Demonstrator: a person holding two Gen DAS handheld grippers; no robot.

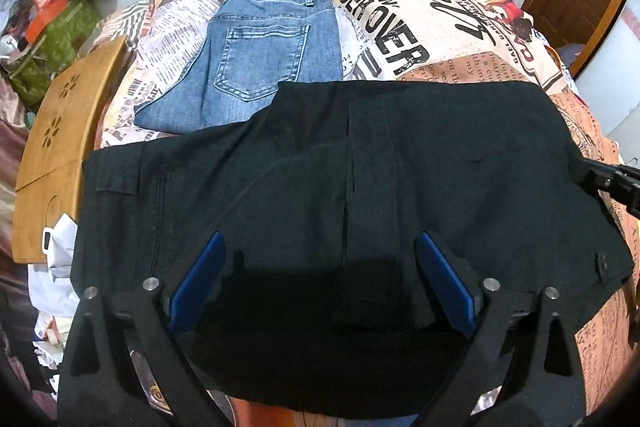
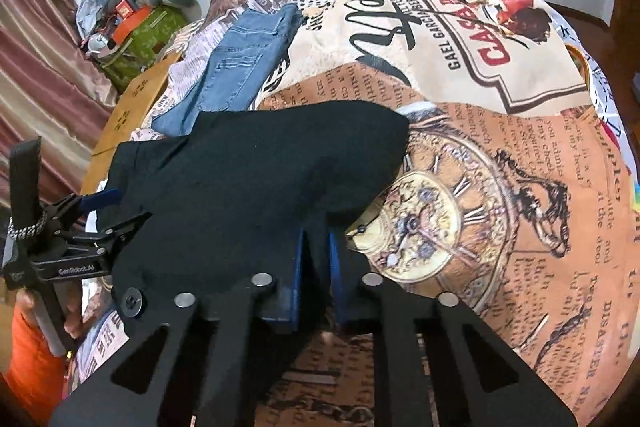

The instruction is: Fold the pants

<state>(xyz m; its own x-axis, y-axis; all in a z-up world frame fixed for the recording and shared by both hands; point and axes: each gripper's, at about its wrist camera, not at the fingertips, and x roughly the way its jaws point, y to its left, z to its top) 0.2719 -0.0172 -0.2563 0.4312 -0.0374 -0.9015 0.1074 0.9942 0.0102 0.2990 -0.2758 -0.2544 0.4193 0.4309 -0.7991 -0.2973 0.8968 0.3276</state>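
Black pants [image 1: 360, 163] lie folded on the printed bedspread, near edge toward me; they also show in the right wrist view [image 2: 256, 179]. My left gripper [image 1: 320, 267] is open, its blue pads wide apart above the pants' near part. In the right wrist view it [image 2: 116, 207] appears at the left, jaws apart at the pants' edge. My right gripper [image 2: 318, 251] is shut on a fold of the black pants at their right side. Its tip [image 1: 600, 179] shows at the right edge of the left wrist view.
Folded blue jeans [image 1: 256, 59] lie behind the black pants. A wooden lap table [image 1: 56, 147] sits at the bed's left edge. A pile of bags and a grey plush [image 1: 60, 11] stands far left. The bedspread [image 2: 500, 147] extends right.
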